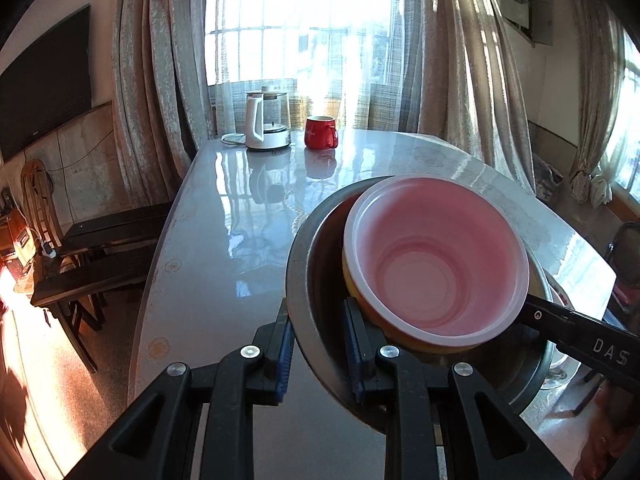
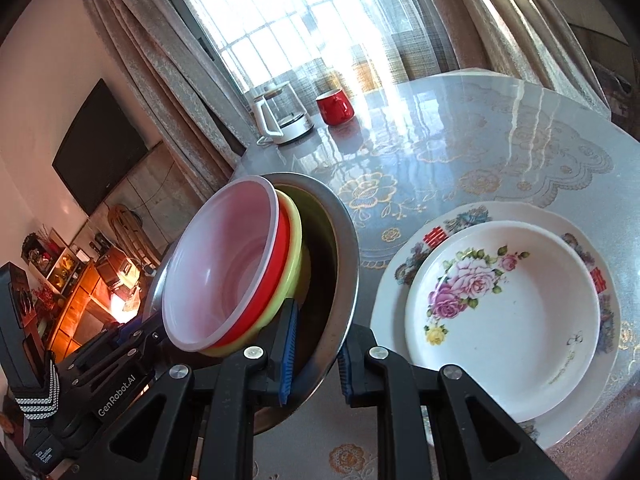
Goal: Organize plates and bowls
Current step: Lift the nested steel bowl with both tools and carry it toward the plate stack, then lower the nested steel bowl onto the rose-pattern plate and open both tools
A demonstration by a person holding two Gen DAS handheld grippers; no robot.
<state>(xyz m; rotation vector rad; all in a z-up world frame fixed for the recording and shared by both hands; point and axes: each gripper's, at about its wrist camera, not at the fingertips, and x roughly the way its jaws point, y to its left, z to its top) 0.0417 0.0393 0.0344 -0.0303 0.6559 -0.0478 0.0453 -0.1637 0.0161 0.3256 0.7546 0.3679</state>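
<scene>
The left gripper (image 1: 320, 344) angles downward, its blue pads clamped across the near rim of the steel bowl (image 1: 316, 248). That bowl hangs tilted above the table (image 1: 224, 208), mouth facing up and towards the left camera. Nested inside it are a pink bowl (image 1: 436, 256), a red bowl (image 2: 280, 248) and a yellow bowl (image 2: 294, 256). The right gripper (image 2: 316, 356) pinches the opposite rim, also pitched down. Right of it, a small floral plate (image 2: 500, 312) sits on a larger plate (image 2: 424, 240), probably flat on the table.

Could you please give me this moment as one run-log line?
left gripper: shut on steel bowl rim | right gripper: same rim | nested plastic bowls inside | stacked plates on table
</scene>
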